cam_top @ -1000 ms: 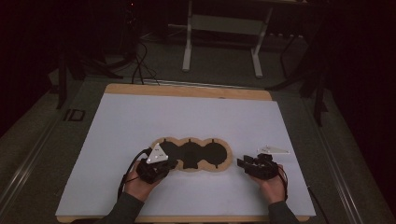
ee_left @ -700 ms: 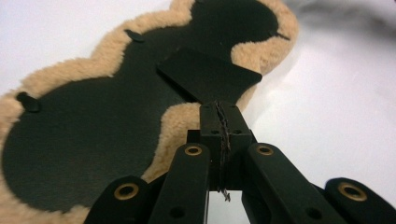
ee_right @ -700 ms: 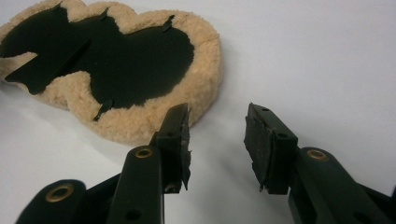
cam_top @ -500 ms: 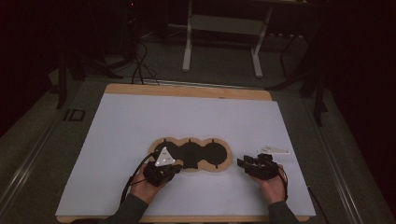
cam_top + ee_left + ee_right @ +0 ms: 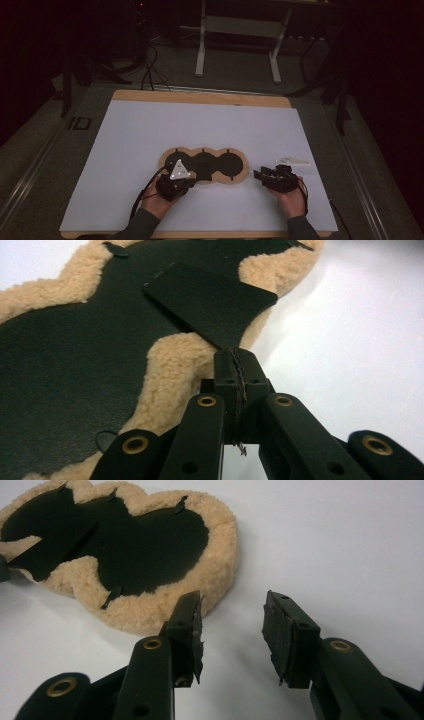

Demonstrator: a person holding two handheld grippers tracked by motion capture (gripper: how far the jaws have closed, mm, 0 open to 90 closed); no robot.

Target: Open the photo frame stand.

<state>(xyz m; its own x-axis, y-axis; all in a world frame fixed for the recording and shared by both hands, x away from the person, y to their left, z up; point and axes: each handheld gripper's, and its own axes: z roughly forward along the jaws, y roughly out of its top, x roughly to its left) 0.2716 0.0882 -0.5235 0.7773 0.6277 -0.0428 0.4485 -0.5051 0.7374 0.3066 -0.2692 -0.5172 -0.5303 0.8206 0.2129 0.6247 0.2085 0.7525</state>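
- Left gripper [image 5: 181, 181] sits low at the near edge of the high view, jaws pressed fully together (pads meeting along one seam in the left gripper view [image 5: 237, 375]), pinching a thin black flap.
- Left hand [image 5: 159, 201] wraps its body from behind, forearm entering from the bottom.
- Right gripper [image 5: 262, 176] lies well apart, jaws parted with nothing between [image 5: 232, 625].
- Right hand [image 5: 291, 199] holds it, pointing leftward.

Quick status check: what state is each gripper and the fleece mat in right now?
left gripper: shut on the corner of the black flap
black flap: lifted off the mat, tilted
fleece mat: lying flat on the white sheet
right gripper: open, nothing between the jaws, beside the mat
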